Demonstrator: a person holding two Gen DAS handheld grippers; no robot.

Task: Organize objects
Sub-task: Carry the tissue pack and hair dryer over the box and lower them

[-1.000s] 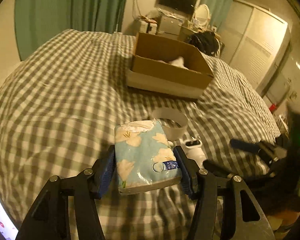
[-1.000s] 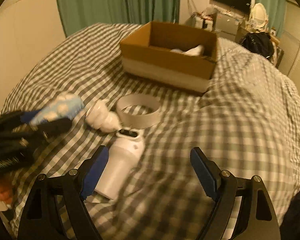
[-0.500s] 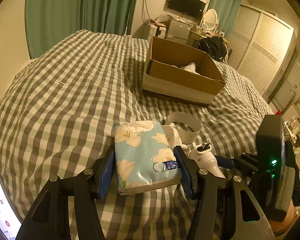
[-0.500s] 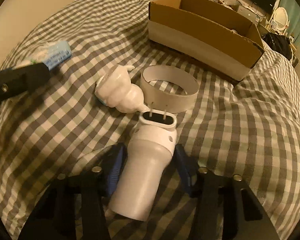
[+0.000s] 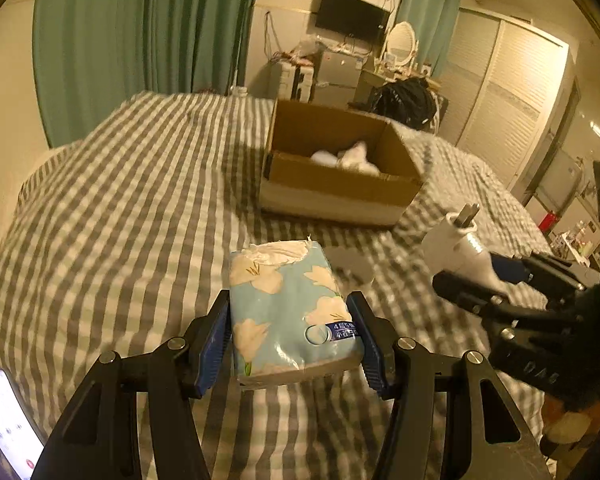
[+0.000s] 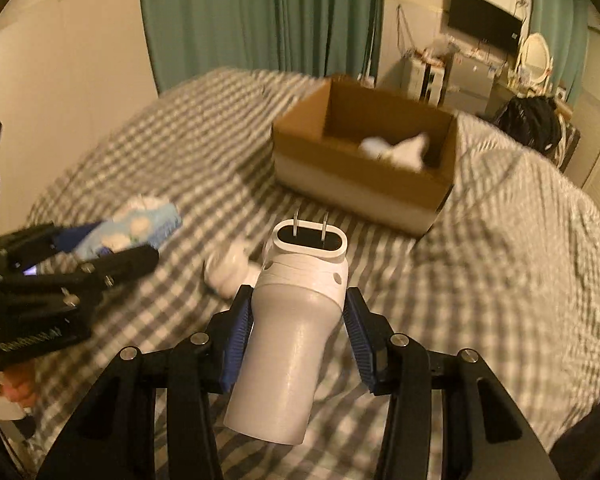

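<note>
One checked bed (image 5: 120,208), one cardboard box (image 5: 339,192) on it with white items inside, too blurred to count. Left gripper (image 5: 294,336) is clamped on the one tissue pack (image 5: 288,312), held above the bed: soft, light, likely squashes, so its flat sides suit. Right gripper (image 6: 298,332) pinches the one white plug-in device (image 6: 296,320) by its smooth, rigid body, possibly slippery. One small white object (image 6: 228,268) lies below.
</note>
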